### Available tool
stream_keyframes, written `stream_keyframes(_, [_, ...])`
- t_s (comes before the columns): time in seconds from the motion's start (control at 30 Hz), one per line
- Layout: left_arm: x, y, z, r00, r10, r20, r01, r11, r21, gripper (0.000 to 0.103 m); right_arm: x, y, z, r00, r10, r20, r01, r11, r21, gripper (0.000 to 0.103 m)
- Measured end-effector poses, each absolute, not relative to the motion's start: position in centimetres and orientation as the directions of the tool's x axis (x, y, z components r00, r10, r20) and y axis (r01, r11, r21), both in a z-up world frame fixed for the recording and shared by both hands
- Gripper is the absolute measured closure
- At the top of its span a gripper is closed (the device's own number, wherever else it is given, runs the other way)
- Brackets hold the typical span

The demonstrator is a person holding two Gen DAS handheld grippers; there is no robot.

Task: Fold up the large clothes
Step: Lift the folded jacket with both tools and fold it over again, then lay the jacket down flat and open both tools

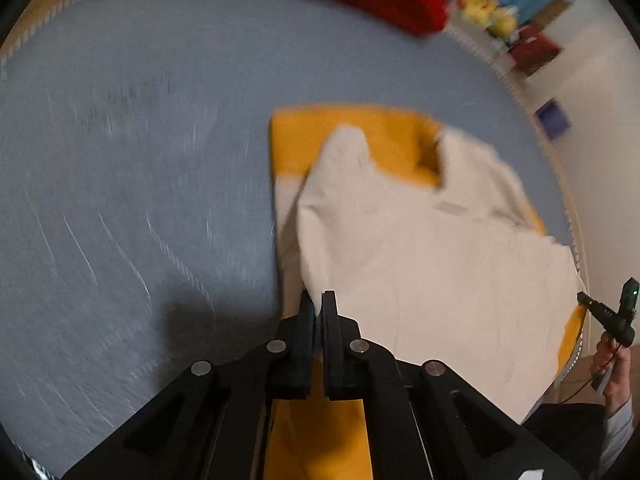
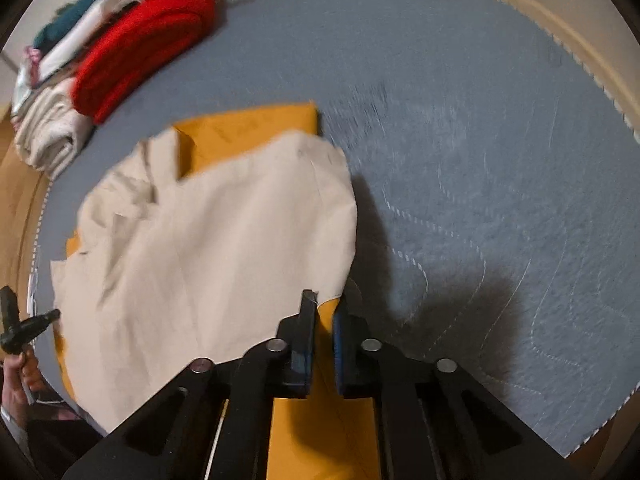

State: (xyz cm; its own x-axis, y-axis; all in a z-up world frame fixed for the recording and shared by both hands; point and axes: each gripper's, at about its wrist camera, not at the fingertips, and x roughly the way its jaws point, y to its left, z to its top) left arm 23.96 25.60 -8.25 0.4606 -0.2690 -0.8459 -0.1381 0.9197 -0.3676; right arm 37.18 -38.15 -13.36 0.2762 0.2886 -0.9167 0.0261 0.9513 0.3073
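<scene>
A large garment, cream on one side and yellow on the other, lies half folded on a blue quilted cover. My left gripper is shut on the garment's near edge, with thin cloth pinched between the black fingers. In the right wrist view the same garment spreads to the left. My right gripper is shut on its near corner, where yellow cloth shows between the fingers. Both grippers point steeply down at the cover. Blur smears the cloth edges.
A red folded garment and a pile of folded clothes sit at the cover's far edge. Yellow soft toys stand beyond it. A hand holding a black device shows at the frame edge. Bare blue cover stretches to the right.
</scene>
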Motion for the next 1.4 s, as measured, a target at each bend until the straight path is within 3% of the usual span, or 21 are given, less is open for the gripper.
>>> stream_keyframes(0.1, [22.5, 25.9, -4.3, 0.596, -0.267, -0.757, -0.095, 0.913, -0.397, 0.101, 36.0, -38.9, -9.1, 0.427, 0.304, -0.852, 0.001, 0.942, 0.336, 0.099])
stream_keyframes(0.2, [22.1, 26.6, -3.1, 0.651, -0.232, -0.723, -0.113, 0.912, -0.395, 0.102, 34.6, -39.5, -5.1, 0.583, 0.299, -0.756, -0.024, 0.936, 0.352, 0.100])
stream_keyframes(0.4, [23.9, 27.3, -2.9, 0.702, -0.148, -0.697, -0.179, 0.910, -0.373, 0.102, 35.8, -37.2, -2.8, 0.721, 0.191, -0.666, -0.057, 0.974, 0.218, 0.100])
stream_keyframes(0.5, [25.9, 26.8, -4.2, 0.669, -0.108, -0.736, -0.209, 0.922, -0.326, 0.102, 37.9, -36.0, -3.8, 0.711, 0.158, -0.685, -0.063, 0.985, 0.163, 0.100])
stream_keyframes(0.6, [28.7, 26.5, -8.6, 0.529, -0.074, -0.845, -0.268, 0.931, -0.249, 0.102, 40.6, -35.1, -6.0, 0.673, 0.145, -0.725, -0.058, 0.988, 0.143, 0.100])
stream_keyframes(0.67, [29.8, 26.4, -11.8, 0.414, -0.093, -0.906, -0.287, 0.931, -0.226, 0.102, 43.4, -34.1, -9.8, 0.570, 0.106, -0.815, -0.037, 0.994, 0.104, 0.100])
stream_keyframes(0.8, [30.6, 26.2, -10.4, 0.476, -0.063, -0.877, -0.270, 0.939, -0.214, 0.102, 45.9, -33.4, -17.0, 0.327, 0.093, -0.941, 0.012, 0.995, 0.103, 0.100])
stream_keyframes(0.93, [30.8, 27.6, -8.1, 0.582, -0.048, -0.812, -0.286, 0.922, -0.260, 0.102, 46.9, -33.6, -13.7, 0.471, 0.098, -0.877, 0.060, 0.988, 0.143, 0.100])
stream_keyframes(1.07, [32.3, 27.9, -9.6, 0.556, -0.024, -0.831, -0.309, 0.922, -0.234, 0.102, 47.4, -32.4, -10.1, 0.629, 0.093, -0.772, 0.041, 0.987, 0.153, 0.100])
stream_keyframes(1.27, [33.8, 27.7, -13.4, 0.467, -0.023, -0.884, -0.310, 0.932, -0.188, 0.099, 49.8, -31.3, -16.3, 0.472, 0.039, -0.881, 0.077, 0.993, 0.085, 0.100])
stream_keyframes(1.4, [33.6, 27.9, -14.0, 0.433, -0.016, -0.901, -0.342, 0.922, -0.181, 0.092, 49.7, -30.3, -18.4, 0.444, 0.002, -0.896, 0.059, 0.998, 0.031, 0.099])
